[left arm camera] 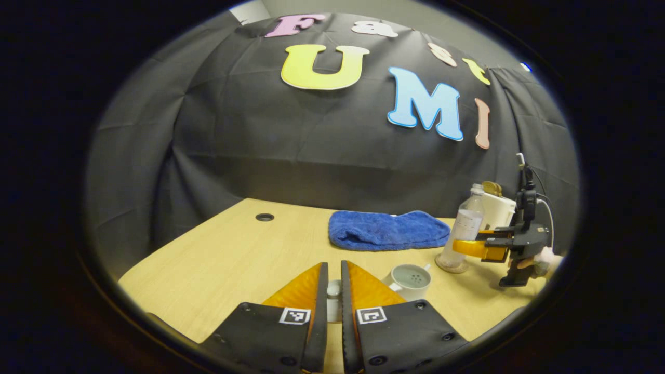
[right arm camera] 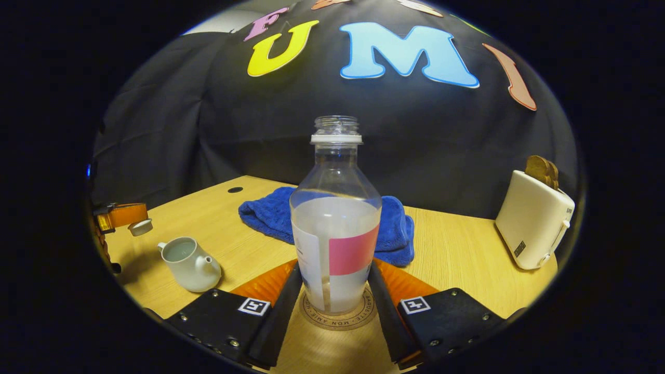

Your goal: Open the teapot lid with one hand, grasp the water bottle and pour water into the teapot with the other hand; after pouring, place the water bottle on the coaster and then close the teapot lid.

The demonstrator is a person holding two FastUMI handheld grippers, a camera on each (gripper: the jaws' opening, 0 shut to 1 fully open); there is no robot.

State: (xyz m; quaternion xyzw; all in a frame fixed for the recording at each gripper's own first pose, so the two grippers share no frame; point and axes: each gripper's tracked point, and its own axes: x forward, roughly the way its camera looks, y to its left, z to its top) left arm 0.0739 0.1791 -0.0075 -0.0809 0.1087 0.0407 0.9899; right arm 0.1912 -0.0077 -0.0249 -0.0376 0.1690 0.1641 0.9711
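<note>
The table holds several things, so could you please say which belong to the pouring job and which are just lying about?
Job: teapot, its lid in the left gripper, water bottle, coaster, right gripper.
Lying about: blue towel, toaster.

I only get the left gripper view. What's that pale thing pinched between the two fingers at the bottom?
Observer: The right gripper view shows it from the side. It is the small round teapot lid, held by the left tool, off the teapot.
Visitor: Is that far bottle capped?
Observer: No. The water bottle has an open neck and is roughly half full.
Visitor: How does the other tool hold it?
Observer: The right tool has a finger on each side of the bottle's base, above the coaster. I cannot tell whether they press.
</note>
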